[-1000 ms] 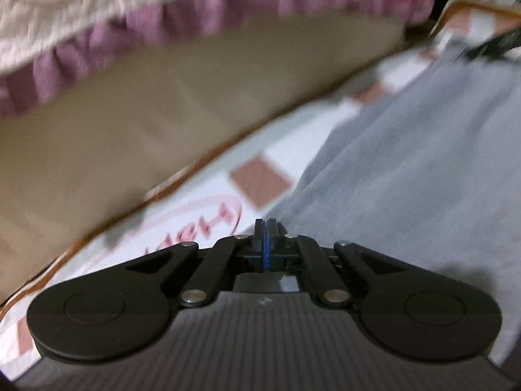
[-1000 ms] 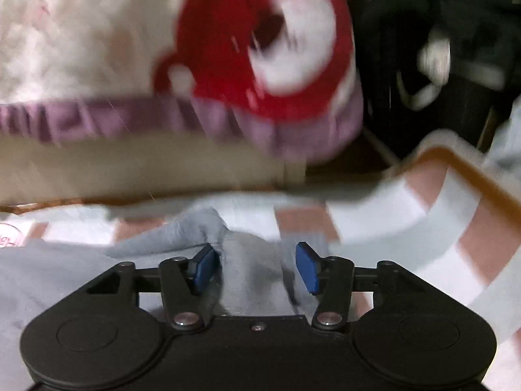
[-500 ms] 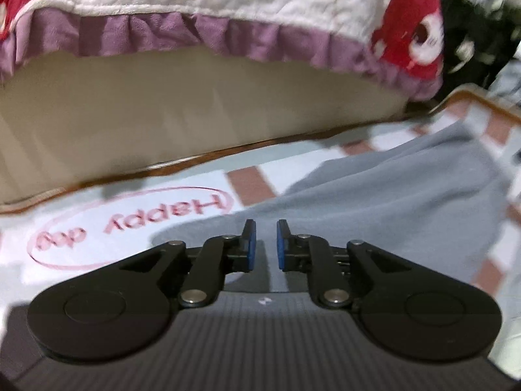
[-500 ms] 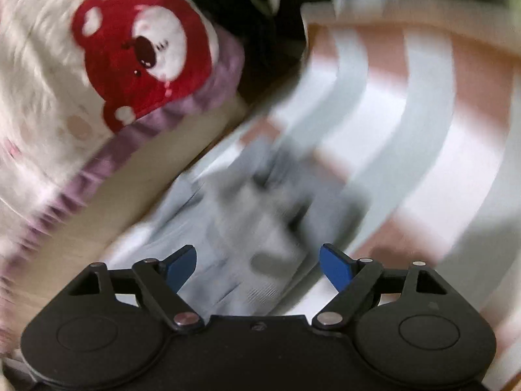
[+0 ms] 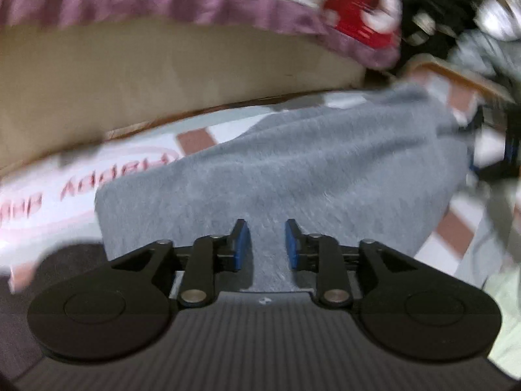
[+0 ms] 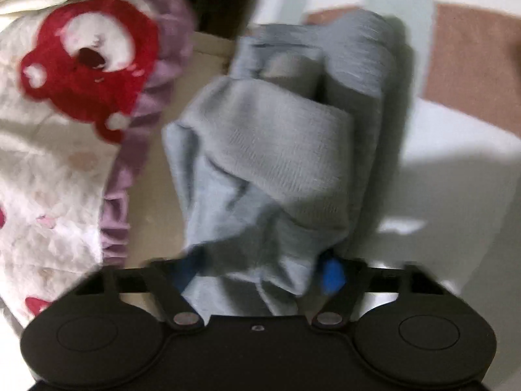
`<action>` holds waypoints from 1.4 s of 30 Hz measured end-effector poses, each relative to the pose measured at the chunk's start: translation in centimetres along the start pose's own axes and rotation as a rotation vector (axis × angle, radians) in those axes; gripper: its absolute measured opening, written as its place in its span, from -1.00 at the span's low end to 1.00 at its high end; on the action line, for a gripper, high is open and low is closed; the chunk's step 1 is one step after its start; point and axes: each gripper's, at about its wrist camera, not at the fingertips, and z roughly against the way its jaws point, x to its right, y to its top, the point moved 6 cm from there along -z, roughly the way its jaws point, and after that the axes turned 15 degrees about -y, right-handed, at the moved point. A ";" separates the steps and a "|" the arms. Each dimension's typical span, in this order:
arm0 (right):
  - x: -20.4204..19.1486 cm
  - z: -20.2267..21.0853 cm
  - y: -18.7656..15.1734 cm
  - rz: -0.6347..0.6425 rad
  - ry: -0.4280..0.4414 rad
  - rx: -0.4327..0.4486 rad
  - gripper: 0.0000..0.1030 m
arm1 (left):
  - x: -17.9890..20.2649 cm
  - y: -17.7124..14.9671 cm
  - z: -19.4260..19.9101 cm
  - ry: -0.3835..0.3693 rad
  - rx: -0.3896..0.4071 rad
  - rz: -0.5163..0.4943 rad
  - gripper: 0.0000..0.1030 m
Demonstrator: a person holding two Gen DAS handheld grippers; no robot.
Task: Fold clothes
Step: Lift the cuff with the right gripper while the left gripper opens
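Grey knit garment [image 5: 293, 176], soft ribbed weave, lying on the white mat [image 5: 107, 169] w/ brown squares & pink lettering, near its far edge by the beige mattress side [image 5: 162, 75]. Left gripper [image 5: 264, 244] hovering over the cloth, jaws partly apart, nothing between them. Right gripper [image 6: 260, 270] spread wide w/ bunched grey folds sitting between the blue pads [image 6: 332, 273]; can't tell if pinching. Quilt [image 6: 58, 150] w/ red bear & purple frill hanging alongside
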 end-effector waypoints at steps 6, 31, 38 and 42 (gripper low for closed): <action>-4.0 1.6 0.2 0.301 -0.082 0.141 -0.14 | 0.4 -0.3 -0.5 -0.002 -0.024 -0.068 -0.43; -3.8 4.9 6.5 0.546 -0.350 0.274 0.51 | 4.3 3.3 -6.4 -0.099 -0.133 0.169 -0.25; -3.5 3.9 3.8 0.794 -0.468 0.422 0.22 | 3.1 3.3 -5.9 -0.117 -0.100 0.267 -0.25; -4.2 2.9 3.3 0.883 -0.450 0.588 0.09 | 3.4 3.2 -5.7 -0.094 -0.103 0.238 -0.25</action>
